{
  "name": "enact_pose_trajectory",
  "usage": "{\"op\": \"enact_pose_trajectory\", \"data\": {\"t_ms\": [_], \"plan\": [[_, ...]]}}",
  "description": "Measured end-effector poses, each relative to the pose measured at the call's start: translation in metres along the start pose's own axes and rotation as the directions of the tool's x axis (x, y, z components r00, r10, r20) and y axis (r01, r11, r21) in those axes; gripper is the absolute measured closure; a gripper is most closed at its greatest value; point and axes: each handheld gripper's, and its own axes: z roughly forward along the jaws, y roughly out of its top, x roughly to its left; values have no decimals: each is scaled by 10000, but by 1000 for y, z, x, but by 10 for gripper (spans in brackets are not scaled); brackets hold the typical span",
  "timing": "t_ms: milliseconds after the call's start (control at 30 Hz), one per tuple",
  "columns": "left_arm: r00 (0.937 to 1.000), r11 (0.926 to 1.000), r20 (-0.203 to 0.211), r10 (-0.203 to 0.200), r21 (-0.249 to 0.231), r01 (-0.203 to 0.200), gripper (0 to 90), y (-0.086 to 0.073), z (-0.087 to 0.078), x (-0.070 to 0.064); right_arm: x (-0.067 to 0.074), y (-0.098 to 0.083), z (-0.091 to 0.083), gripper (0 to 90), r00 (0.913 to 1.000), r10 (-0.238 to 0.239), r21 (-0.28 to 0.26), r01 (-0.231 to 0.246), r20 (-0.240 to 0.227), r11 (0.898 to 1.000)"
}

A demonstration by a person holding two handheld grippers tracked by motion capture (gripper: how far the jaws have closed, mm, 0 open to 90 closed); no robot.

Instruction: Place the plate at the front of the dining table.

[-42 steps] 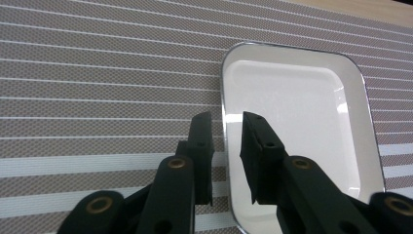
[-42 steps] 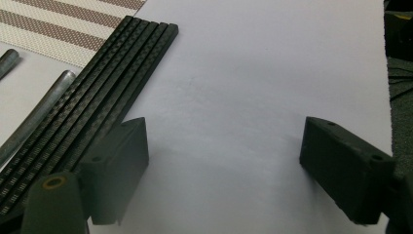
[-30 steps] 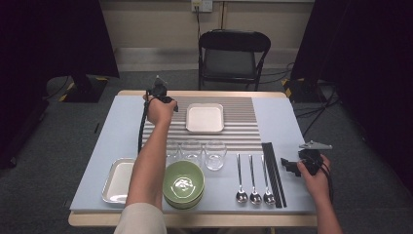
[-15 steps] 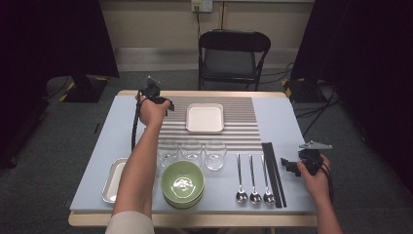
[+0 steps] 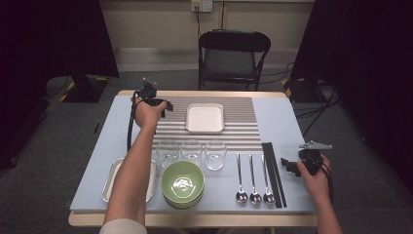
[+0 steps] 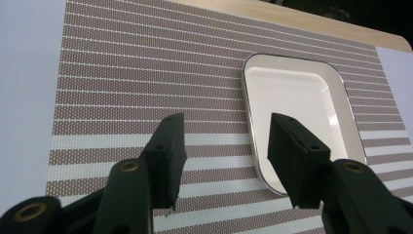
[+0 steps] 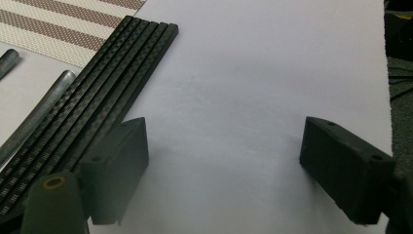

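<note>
My left gripper (image 5: pixel 164 105) hovers over the back left of the striped placemat (image 5: pixel 243 132), pointing at the white square plate (image 5: pixel 205 118). In the left gripper view its jaws (image 6: pixel 226 134) have just been opening. Only the placemat (image 6: pixel 146 73) shows between them, and the plate (image 6: pixel 297 97) lies just beyond the right jaw. My right gripper (image 5: pixel 288 166) rests at the front right of the table, open. In the right gripper view its jaws (image 7: pixel 224 141) stand wide over bare cloth, beside the black chopsticks (image 7: pixel 114 80).
Three glasses (image 5: pixel 191 151) stand in a row in front of the placemat. Stacked green bowls (image 5: pixel 182 184) and a metal tray (image 5: pixel 112 179) sit at the front left, partly under my left forearm. Three spoons (image 5: pixel 253 181) and the chopsticks (image 5: pixel 272 171) lie front right. A chair (image 5: pixel 234 53) stands behind the table.
My left hand has drawn back to the left, away from the white plate, with its jaws wider apart. The plate and the right hand have stayed put.
</note>
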Motion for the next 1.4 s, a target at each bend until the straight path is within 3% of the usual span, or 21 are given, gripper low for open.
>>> {"op": "enact_pose_trajectory", "data": {"t_ms": [200, 467, 767, 1000, 1400], "plan": [[9996, 10000, 286, -37, -3, 37, 404, -3, -5, 3, 0, 0, 0, 169, 10000, 6, -1, -6, -10, 10000], [9995, 10000, 327, 2, -47, 0, 323, -6, -12, 9, 0, 0, 0, 169, 10000, -10, 3, 10, -13, 10000], [9986, 9995, 525, -99, -278, 113, 281, -6, -23, 11, 0, 0, 0, 169, 10000, -10, 3, 10, -15, 10000], [9944, 9980, 1029, -259, -543, 316, 234, -8, -31, 15, 0, 0, 0, 169, 10000, -4, 1, 4, -17, 10000], [9892, 9981, 1462, -44, -601, 133, 223, -16, -41, 23, 0, 0, 0, 169, 10000, -9, 4, 9, -13, 10000]]}}
